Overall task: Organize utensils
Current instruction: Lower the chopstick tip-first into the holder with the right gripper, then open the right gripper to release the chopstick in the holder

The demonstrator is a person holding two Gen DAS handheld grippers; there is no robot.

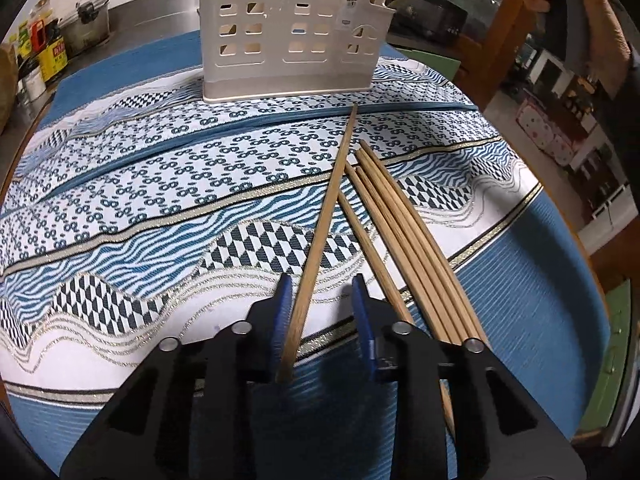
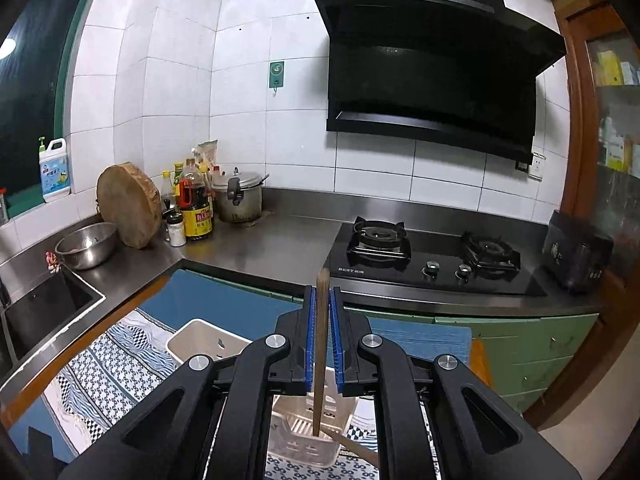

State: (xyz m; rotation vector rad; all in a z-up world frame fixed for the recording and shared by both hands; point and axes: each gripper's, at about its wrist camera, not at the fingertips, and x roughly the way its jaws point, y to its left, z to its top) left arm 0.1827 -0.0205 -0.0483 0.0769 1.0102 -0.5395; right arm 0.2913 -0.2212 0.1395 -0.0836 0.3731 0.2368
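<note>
In the left wrist view a white utensil holder (image 1: 292, 32) with arched cut-outs stands at the far side of the patterned cloth. Several wooden chopsticks (image 1: 408, 232) lie on the cloth in front of it. My left gripper (image 1: 322, 292) is open low over the cloth, and one chopstick (image 1: 320, 236) lies between its blue fingers, untouched by the right one. In the right wrist view my right gripper (image 2: 322, 300) stands above the holder (image 2: 308, 436) with an upright chopstick (image 2: 320, 352) between its pads, small gaps either side, its lower end inside the holder. Another chopstick (image 2: 352, 446) leans there.
The cloth-covered table (image 1: 120, 208) sits beside a steel counter (image 2: 256, 248) with a sink, a metal bowl (image 2: 86, 246), a round chopping board, sauce bottles (image 2: 196, 208) and a pot. A gas hob (image 2: 432, 260) and a black hood lie beyond. A black appliance (image 2: 576, 256) stands at right.
</note>
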